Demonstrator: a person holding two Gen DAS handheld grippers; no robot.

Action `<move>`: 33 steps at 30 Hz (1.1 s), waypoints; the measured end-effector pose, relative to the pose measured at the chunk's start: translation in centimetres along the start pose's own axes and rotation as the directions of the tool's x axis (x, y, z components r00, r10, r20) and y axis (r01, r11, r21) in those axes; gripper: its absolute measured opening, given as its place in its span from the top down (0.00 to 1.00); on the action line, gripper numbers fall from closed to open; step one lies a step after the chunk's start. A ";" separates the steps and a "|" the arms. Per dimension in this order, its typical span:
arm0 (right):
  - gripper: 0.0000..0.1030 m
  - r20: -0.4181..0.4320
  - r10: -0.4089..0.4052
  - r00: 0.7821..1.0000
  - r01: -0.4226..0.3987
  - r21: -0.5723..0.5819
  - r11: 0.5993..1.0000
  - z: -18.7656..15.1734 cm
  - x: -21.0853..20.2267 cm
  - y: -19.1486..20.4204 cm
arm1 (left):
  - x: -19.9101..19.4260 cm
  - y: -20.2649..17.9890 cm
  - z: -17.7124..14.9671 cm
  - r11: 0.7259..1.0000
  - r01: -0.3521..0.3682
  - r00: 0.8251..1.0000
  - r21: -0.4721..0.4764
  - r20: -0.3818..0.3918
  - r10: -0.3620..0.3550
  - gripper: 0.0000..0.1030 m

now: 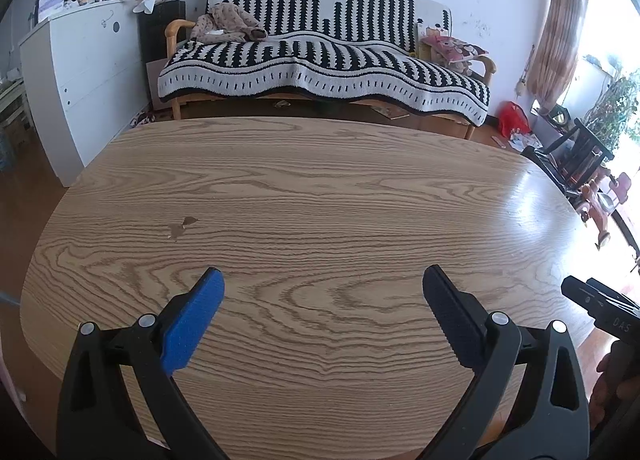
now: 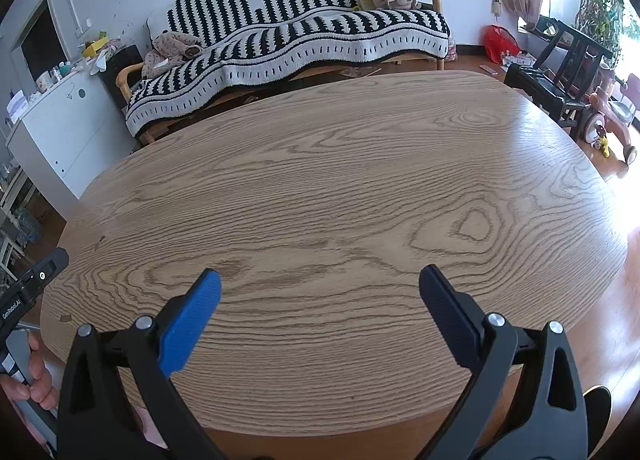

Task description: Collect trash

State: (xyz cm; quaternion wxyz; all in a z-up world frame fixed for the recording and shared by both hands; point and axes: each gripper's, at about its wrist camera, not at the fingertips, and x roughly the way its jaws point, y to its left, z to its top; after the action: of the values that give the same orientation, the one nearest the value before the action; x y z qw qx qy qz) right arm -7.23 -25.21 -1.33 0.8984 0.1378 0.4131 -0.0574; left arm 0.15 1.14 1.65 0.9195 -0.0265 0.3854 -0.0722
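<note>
My left gripper (image 1: pixel 323 280) is open and empty, held low over the near part of a wooden oval table (image 1: pixel 320 187). My right gripper (image 2: pixel 320 278) is also open and empty over the same table (image 2: pixel 340 179). The right gripper's body shows at the right edge of the left wrist view (image 1: pixel 600 304); the left gripper's body shows at the left edge of the right wrist view (image 2: pixel 28 284). A small dark stain (image 1: pixel 182 225) marks the tabletop. No trash shows on the table in either view.
A sofa with a black-and-white striped blanket (image 1: pixel 320 55) stands behind the table. A white cabinet (image 1: pixel 76 71) is at the left. A red bag (image 1: pixel 512 117), a dark chair (image 1: pixel 576 147) and a toy tricycle (image 2: pixel 608 115) are on the floor at the right.
</note>
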 end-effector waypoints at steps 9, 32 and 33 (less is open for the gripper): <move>0.07 0.000 0.000 1.000 0.000 0.000 1.000 0.2 -0.1 -0.1 | -0.1 0.1 -0.2 1.000 -0.007 1.000 -0.004 0.002 0.007 0.06; 0.07 0.001 -0.001 1.000 0.001 0.001 1.000 0.1 -0.1 0.0 | -0.3 0.3 -0.3 1.000 -0.014 1.000 -0.002 -0.010 0.014 0.06; 0.07 0.001 -0.001 1.000 0.001 0.001 1.000 0.1 -0.1 0.0 | -0.3 0.3 -0.3 1.000 -0.015 1.000 -0.002 -0.011 0.015 0.06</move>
State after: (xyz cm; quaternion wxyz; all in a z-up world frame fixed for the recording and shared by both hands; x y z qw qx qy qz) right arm -7.23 -25.28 -1.16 0.8985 0.1381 0.4126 -0.0582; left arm -0.28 1.45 1.60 0.9178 -0.0239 0.3909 -0.0650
